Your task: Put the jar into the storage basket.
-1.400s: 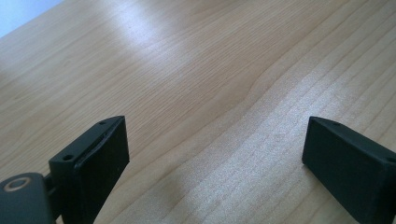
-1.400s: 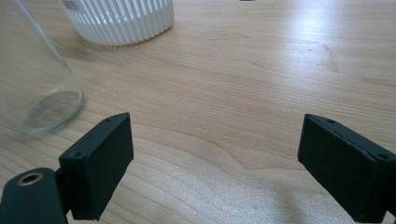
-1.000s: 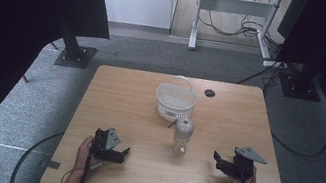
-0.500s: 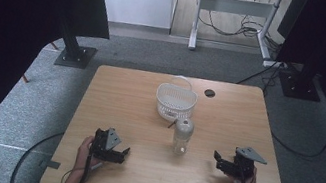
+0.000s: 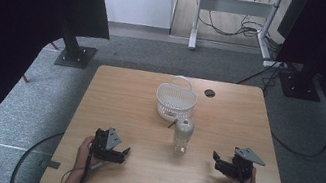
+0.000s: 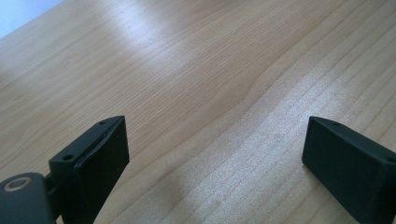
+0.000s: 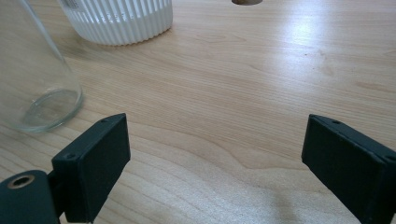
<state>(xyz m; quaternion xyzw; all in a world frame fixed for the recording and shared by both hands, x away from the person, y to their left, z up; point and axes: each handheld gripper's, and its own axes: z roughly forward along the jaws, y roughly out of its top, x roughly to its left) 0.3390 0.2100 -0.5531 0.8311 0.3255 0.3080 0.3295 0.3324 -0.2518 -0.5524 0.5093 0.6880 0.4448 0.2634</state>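
A person's two hands come in over the near edge of a pale wooden table point(image 5: 115, 93), each holding a black gripper low over the wood. The left gripper point(image 5: 115, 152) sits near the front left part of the table, its jaws set wide apart with nothing between them; in the left gripper view there is only bare wood grain in the gap. The right gripper point(image 5: 220, 163) hovers near the front right, a grey three-cornered plate on its top, and its jaws too stand wide apart and hold nothing.

Between the two grippers, a little farther up the table, stands a clear bottle point(image 5: 182, 136), upright, touched by neither tool. In the right gripper view its glassy base point(image 7: 39, 88) shows at the left, just beyond the left jaw and apart from it. It looks empty, though the high view is too small to be sure.

Just behind the bottle is a white ribbed basket point(image 5: 175, 101) with a hoop handle raised over it; whether the bottle touches it I cannot tell. A small dark round hole point(image 5: 209, 93) marks the tabletop to the basket's right. Grey carpet surrounds the table, with cables trailing across it.
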